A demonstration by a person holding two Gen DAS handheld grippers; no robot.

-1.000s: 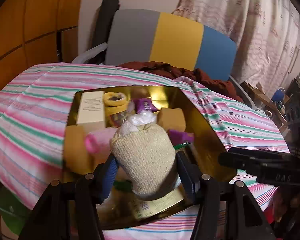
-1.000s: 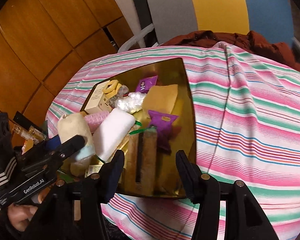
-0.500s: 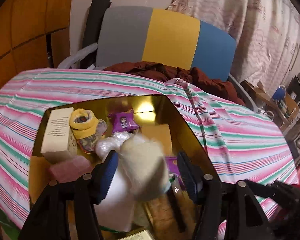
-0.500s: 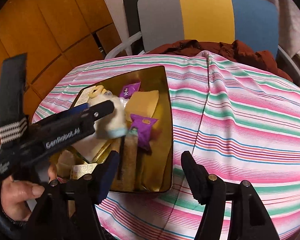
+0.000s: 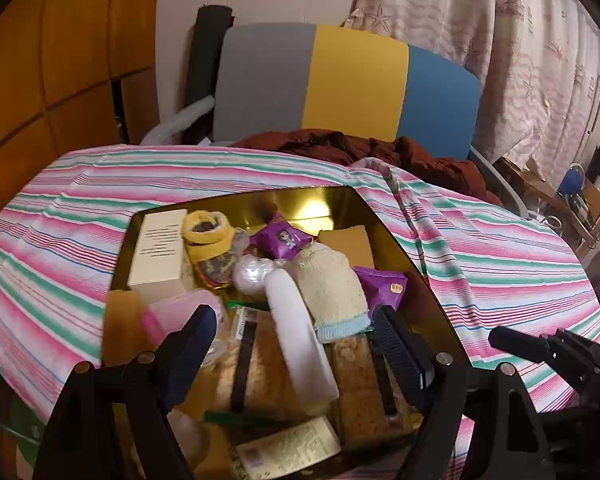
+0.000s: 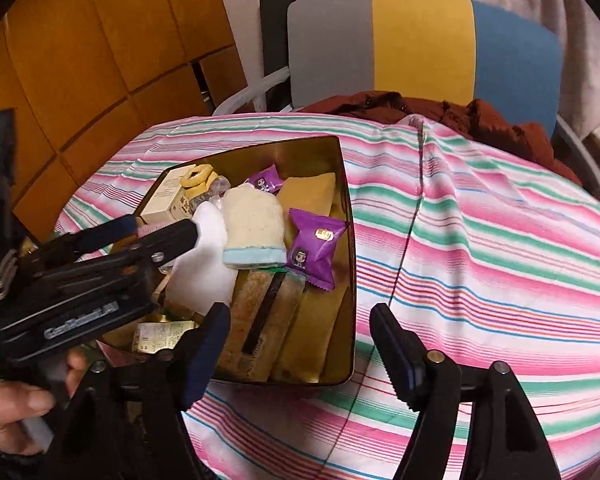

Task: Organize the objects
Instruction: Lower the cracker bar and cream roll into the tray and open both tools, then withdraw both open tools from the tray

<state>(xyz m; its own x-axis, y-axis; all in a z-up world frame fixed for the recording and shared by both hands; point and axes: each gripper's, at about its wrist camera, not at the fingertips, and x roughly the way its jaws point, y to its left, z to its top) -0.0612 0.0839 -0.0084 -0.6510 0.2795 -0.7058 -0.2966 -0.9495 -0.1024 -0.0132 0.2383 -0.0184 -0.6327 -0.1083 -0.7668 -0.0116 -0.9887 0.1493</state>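
Left gripper (image 5: 296,334) spread apart, empty; cream sock (image 5: 332,288) lying just ahead in gold tin (image 5: 400,248), apparently untouched. Right gripper (image 6: 300,344) apart too, over tin's near edge.

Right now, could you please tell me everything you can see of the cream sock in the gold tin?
The sock is a cream, coarse-knit piece with a pale blue cuff, bunched into a plump roll. It lies in the gold tin on top of the other items, cuff toward the camera. It leans against a white block on one side and touches a purple packet on the other. Its cuff rests over the wrapped bars. Neither tool grips it; the left tool stands open just short of it.
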